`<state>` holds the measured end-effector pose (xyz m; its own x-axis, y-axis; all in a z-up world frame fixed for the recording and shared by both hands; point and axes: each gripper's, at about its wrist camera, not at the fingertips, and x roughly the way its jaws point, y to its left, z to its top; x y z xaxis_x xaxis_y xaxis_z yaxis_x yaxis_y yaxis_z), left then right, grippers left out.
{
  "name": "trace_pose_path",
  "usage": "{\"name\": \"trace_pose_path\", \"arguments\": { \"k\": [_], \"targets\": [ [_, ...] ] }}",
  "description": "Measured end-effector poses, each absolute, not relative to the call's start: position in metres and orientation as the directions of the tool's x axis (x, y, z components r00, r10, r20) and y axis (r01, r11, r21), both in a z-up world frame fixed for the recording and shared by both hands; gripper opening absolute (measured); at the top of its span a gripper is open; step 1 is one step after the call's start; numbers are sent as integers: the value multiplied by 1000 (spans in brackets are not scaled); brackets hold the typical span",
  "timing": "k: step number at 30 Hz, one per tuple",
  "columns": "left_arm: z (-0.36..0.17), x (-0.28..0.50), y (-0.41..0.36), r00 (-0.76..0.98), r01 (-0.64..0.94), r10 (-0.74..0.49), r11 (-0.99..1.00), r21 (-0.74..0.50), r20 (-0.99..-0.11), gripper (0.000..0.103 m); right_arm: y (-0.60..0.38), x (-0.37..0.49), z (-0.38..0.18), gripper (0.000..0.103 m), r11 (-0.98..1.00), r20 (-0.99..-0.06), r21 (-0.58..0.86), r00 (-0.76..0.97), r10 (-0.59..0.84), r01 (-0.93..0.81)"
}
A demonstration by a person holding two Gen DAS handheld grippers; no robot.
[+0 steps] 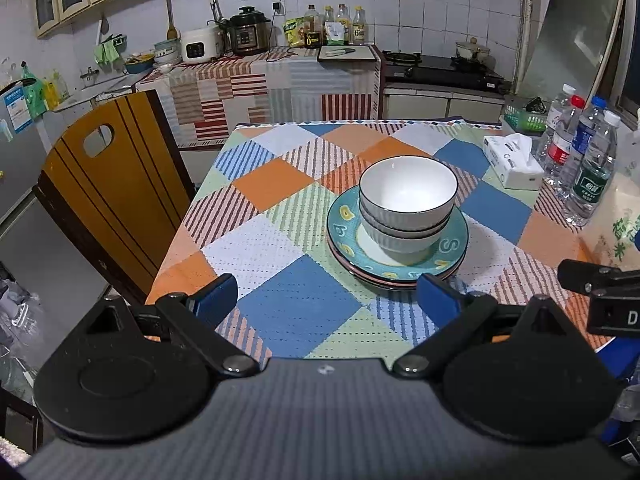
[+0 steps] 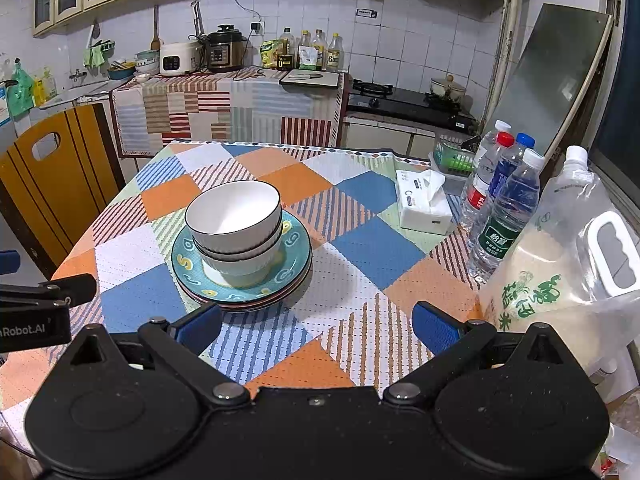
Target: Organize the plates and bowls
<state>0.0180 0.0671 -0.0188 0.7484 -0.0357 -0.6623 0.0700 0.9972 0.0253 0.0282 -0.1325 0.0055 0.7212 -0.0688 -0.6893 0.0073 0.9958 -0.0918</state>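
Bowls (image 1: pixel 408 200) nested on stacked plates (image 1: pixel 454 246); tissue box (image 1: pixel 512 162), bottles (image 1: pixel 592 176) beside

three stacked bowls (image 1: pixel 408 204), three plates (image 1: pixel 396 254), four water bottles (image 2: pixel 506 208), one tissue box (image 2: pixel 424 204)

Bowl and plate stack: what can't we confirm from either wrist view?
- Plate count: under the teal lettered plate only thin rims show in both views; the total is unclear.
- Teal plate's centre: covered by the white ribbed bowls.
- Lower bowl's interior: hidden by the bowl nested in it.
- Bag of rice: cut off by the right wrist frame edge.
- Left hand-held gripper and right hand-held gripper: both open, nothing between the fingers.
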Motion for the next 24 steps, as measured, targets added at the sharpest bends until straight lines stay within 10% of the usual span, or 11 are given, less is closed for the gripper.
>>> {"name": "trace_pose_path", "arguments": {
  "k": [24],
  "targets": [
    [-12, 13, 69, 760, 75, -48, 997, 13, -648, 98, -134, 28, 1, 102, 995, -698, -103, 712, -78, 8]
  ]
}}
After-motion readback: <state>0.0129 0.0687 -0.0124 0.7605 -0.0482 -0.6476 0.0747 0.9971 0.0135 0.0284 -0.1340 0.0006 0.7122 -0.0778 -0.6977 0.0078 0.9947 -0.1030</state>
